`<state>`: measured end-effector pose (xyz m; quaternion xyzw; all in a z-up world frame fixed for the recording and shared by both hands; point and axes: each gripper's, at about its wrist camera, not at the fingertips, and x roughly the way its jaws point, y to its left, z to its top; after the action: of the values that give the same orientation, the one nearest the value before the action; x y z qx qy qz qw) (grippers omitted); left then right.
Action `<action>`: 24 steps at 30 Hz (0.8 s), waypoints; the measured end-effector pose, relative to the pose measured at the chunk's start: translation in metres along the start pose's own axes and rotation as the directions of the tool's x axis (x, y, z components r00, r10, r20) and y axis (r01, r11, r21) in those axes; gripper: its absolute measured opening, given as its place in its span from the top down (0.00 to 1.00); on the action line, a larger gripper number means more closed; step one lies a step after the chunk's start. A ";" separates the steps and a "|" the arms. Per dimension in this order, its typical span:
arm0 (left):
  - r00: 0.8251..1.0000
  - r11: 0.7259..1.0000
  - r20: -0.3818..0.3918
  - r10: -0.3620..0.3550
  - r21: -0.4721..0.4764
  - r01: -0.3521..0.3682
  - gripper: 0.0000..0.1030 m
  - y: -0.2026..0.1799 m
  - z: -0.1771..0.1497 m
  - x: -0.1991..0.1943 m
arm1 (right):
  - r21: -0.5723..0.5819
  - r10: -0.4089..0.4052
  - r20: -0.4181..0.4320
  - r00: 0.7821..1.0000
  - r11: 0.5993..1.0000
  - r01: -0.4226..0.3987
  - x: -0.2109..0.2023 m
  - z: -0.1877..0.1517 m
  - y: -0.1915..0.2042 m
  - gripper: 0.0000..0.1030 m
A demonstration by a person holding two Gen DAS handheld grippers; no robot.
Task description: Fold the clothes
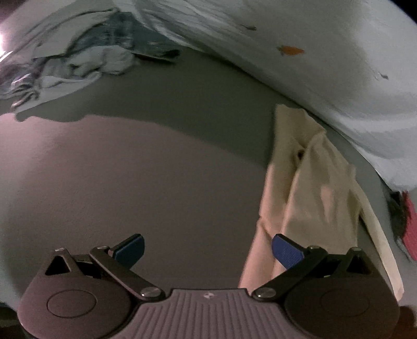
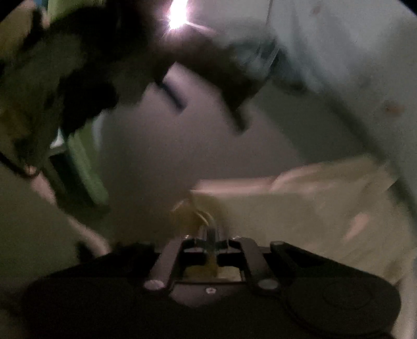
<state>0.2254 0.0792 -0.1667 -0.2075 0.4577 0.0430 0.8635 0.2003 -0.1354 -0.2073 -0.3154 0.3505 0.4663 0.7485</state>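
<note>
A cream garment (image 1: 310,182) lies folded lengthwise on the grey surface (image 1: 156,169), at the right of the left wrist view. My left gripper (image 1: 208,250) is open above the grey surface, nothing between its blue pads (image 1: 286,251); the right pad overlaps the garment's near edge. In the blurred right wrist view, my right gripper (image 2: 208,232) is shut on a bunched corner of the cream garment (image 2: 312,200), which spreads away to the right. The left gripper (image 2: 208,114) shows there as a dark blur with its fingers apart.
A heap of bluish and white clothes (image 1: 78,60) lies at the far left. A pale sheet with small orange marks (image 1: 312,52) rises along the back and right. Something red and dark (image 1: 406,226) sits at the right edge. A bright light (image 2: 177,15) glares above.
</note>
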 end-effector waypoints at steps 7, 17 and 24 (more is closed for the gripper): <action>0.997 0.991 -0.004 -0.082 0.106 0.082 0.00 -0.028 0.001 0.001 | 0.261 -0.033 0.026 0.999 0.965 0.025 -0.026 -0.008 -0.019 0.56; 0.982 0.971 -0.035 -0.183 0.150 0.186 0.00 -0.054 0.032 0.027 | 0.691 -0.329 -0.018 0.944 0.678 0.250 -0.047 -0.024 -0.138 0.59; 0.973 0.966 -0.037 -0.227 0.121 0.229 0.00 -0.053 0.062 0.056 | 0.784 -0.376 0.005 0.927 0.577 0.230 -0.030 -0.019 -0.212 0.91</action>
<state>0.3198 0.0490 -0.1644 -0.2050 0.4422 -0.0874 0.8688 0.3810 -0.2423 -0.1627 0.0204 0.3908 0.1613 0.9060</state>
